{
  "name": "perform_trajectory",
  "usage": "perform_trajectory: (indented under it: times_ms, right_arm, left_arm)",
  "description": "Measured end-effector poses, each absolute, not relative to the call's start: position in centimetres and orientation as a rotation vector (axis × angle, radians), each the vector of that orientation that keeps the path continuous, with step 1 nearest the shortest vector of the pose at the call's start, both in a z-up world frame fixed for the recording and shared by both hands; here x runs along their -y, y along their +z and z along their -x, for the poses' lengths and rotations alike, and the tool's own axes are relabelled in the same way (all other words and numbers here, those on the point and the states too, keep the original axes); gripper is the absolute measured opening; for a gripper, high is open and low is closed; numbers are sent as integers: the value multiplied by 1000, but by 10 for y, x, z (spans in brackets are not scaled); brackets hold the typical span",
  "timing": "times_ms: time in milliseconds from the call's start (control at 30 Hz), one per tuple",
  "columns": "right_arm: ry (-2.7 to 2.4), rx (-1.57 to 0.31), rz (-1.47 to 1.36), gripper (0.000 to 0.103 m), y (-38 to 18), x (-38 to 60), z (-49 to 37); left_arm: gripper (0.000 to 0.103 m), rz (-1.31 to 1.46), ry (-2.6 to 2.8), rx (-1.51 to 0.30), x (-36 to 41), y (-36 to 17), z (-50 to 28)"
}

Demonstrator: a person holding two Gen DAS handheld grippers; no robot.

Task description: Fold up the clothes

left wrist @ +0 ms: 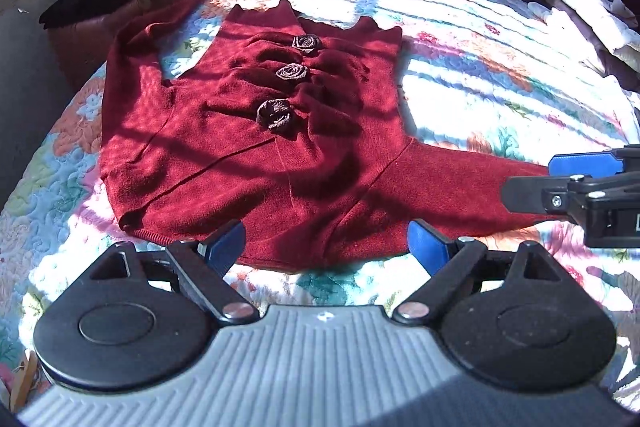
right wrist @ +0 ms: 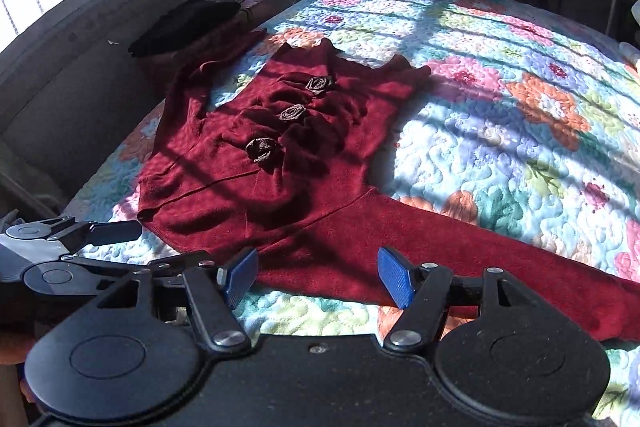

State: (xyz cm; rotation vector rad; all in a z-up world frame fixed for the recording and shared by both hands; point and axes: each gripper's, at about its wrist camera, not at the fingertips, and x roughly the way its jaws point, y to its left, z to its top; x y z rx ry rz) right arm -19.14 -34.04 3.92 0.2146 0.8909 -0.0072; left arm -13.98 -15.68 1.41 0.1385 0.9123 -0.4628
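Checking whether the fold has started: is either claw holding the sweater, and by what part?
Nothing is held. The left claw and right claw are both open above the red sweater, pads clear of it.

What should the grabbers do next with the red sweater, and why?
Probably lower the right tool onto the long sleeve and pinch it, to fold it across the red sweater. The sweater lies flat on the quilt, both sleeves spread out, and both tools are open and empty.

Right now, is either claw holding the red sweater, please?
No, both the left claw and right claw hang open above the red sweater.
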Motion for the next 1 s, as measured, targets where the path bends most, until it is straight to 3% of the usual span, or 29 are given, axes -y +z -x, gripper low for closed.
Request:
perform_trajectory:
  times_ms: [200, 333, 1000]
  right_arm:
    - [-43, -835, -137, 72, 51, 324, 195]
    - [-20, -852, -112, 83, 51, 312, 194]
    - [-29, -925, -266, 85, 29, 330, 182]
  left_arm:
    - [88, -167, -461, -896, 157, 16, 148]
    - [89, -136, -500, -907, 154, 15, 151]
    - [90, -190, -414, -938, 164, -11, 140]
